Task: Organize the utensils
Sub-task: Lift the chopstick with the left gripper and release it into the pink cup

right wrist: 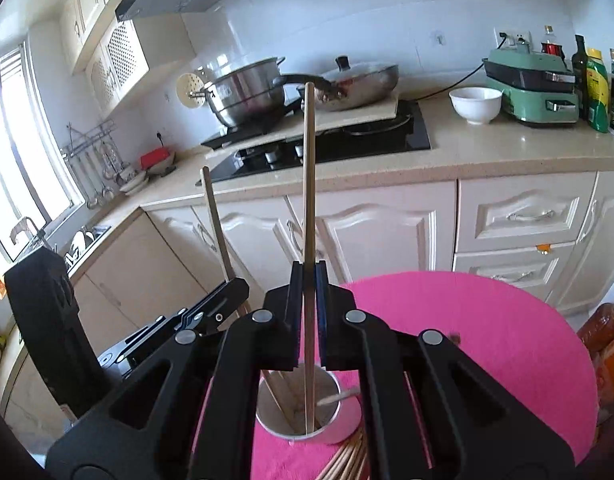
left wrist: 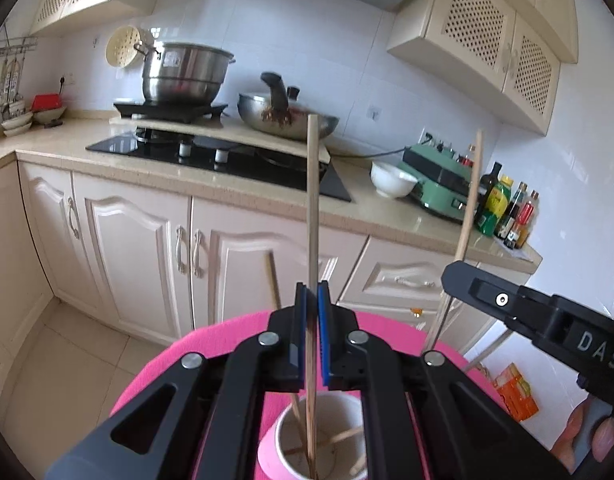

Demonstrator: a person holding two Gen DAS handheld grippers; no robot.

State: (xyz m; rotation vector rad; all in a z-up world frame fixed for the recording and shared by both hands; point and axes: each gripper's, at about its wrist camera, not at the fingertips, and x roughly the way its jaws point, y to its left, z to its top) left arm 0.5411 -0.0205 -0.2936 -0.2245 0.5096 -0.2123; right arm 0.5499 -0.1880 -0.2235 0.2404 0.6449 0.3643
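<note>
My left gripper (left wrist: 312,300) is shut on a wooden chopstick (left wrist: 312,200) that stands upright, its dark lower end inside a pink-and-white cup (left wrist: 283,440) holding other chopsticks. My right gripper (right wrist: 309,276) is shut on another chopstick (right wrist: 309,184), upright, its lower end inside a metal cup (right wrist: 339,424) with several chopsticks. Both cups stand on a round pink table (right wrist: 487,328). More chopsticks (right wrist: 349,462) lie on the table in front of the metal cup. The right gripper shows at the right of the left wrist view (left wrist: 463,272).
Behind is a kitchen counter (right wrist: 507,152) with a hob (right wrist: 347,140), a steel pot (right wrist: 243,96), a wok (right wrist: 359,80), a white bowl (right wrist: 475,104), a green appliance (right wrist: 535,92) and bottles (right wrist: 599,88). Cabinets stand below. An orange packet (left wrist: 515,392) lies on the floor.
</note>
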